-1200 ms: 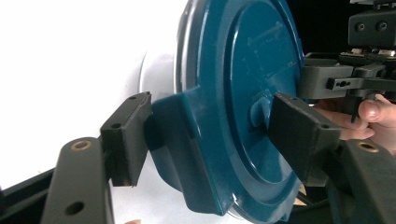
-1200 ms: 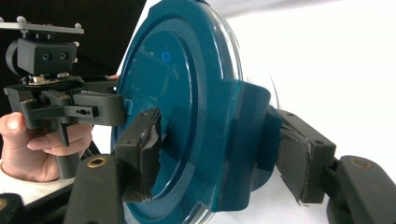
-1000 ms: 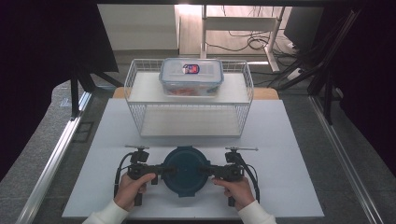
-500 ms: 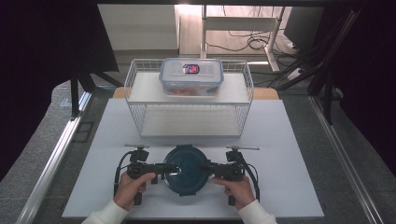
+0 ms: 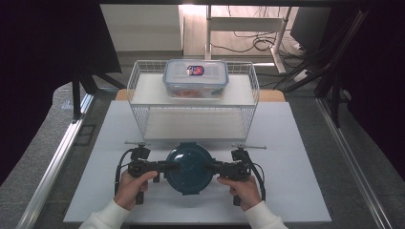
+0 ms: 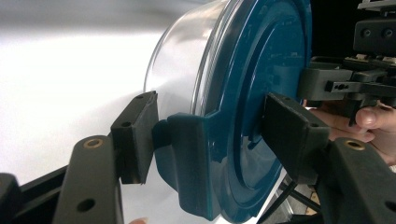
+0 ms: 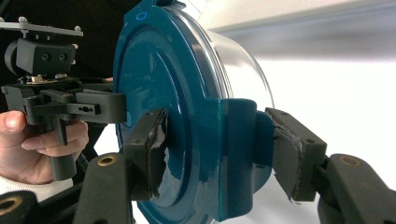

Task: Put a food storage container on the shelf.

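A laboratory-style recording bay rather than a home. A white work board (image 5: pixel 296 157) lies on a grey carpeted floor or bench (image 5: pixel 43 143), bordered by aluminium rails (image 5: pixel 57 162) on both sides. Black curtains (image 5: pixel 47 43) close off the left and right. Behind, loose cables (image 5: pixel 248 45) trail across a wooden floor beneath a metal-framed desk (image 5: pixel 248 24). A white wire rack (image 5: pixel 143 102) stands staged on the board, carrying a clip-lid food box (image 5: pixel 196 76). Lighting is even and artificial.
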A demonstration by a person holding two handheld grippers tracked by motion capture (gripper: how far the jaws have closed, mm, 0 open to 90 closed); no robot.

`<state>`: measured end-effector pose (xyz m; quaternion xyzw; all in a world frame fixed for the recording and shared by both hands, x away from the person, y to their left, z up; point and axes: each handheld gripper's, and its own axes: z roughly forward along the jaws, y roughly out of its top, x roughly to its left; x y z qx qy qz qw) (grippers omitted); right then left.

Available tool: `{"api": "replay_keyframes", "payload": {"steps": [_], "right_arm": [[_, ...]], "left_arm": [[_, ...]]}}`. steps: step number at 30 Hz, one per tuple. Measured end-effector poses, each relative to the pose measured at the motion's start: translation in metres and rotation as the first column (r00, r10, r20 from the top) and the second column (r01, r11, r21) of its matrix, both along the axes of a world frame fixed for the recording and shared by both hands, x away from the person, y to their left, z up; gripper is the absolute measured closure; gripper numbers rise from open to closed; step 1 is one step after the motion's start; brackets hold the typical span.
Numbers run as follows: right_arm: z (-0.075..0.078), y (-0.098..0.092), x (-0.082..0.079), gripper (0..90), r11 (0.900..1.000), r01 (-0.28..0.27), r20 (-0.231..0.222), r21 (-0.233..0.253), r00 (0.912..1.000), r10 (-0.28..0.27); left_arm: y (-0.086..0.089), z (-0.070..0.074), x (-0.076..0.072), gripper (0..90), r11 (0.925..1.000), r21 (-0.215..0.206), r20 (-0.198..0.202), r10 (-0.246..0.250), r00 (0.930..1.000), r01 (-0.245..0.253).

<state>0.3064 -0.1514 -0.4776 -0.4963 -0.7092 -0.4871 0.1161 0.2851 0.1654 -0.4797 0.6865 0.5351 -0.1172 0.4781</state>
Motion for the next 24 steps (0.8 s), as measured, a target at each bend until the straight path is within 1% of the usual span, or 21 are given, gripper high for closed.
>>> {"api": "replay_keyframes", "payload": {"steps": [3,5,7,9,12,13,17,21,24], "right_arm": [[0.008,0.0,0.001,41.1,1.0,0.003,0.017,0.003,0.9999,-0.003],[0.016,0.0,0.002,41.1,1.0,0.003,0.031,0.003,0.9995,-0.003],[0.026,0.0,0.004,41.1,1.0,0.004,0.044,0.0,0.999,-0.004],[0.036,0.001,0.005,41.2,1.0,0.0,0.067,-0.003,0.9978,0.001],[0.052,0.001,0.008,41.2,1.0,-0.002,0.092,-0.002,0.9957,0.003],[0.055,0.002,0.009,41.2,1.0,-0.001,0.096,-0.003,0.9954,0.001],[0.074,0.003,0.014,41.2,1.0,0.0,0.12,0.001,0.9927,0.0],[0.088,0.004,0.019,41.2,1.0,-0.004,0.14,0.0,0.9902,0.004],[0.096,0.005,0.022,41.3,1.0,-0.005,0.14,0.003,0.9901,0.004]], "left_arm": [[0.0,0.009,0.002,37.7,1.0,-0.002,0.016,-0.001,0.9999,0.001],[0.0,0.018,0.004,37.7,1.0,-0.001,0.031,-0.002,0.9995,0.002],[0.001,0.026,0.005,37.7,1.0,-0.002,0.045,-0.003,0.999,0.003],[0.001,0.037,0.007,37.7,1.0,-0.005,0.066,-0.002,0.9978,0.002],[0.002,0.051,0.01,37.8,1.0,-0.004,0.089,0.001,0.9961,0.0],[0.003,0.058,0.011,37.8,1.0,-0.004,0.096,0.0,0.9954,0.0],[0.004,0.075,0.017,37.8,1.0,-0.003,0.119,0.001,0.9929,-0.001],[0.004,0.088,0.02,37.8,1.0,-0.002,0.133,0.003,0.9911,-0.003],[0.005,0.095,0.022,37.9,1.0,-0.001,0.143,0.006,0.9897,-0.006]]}}
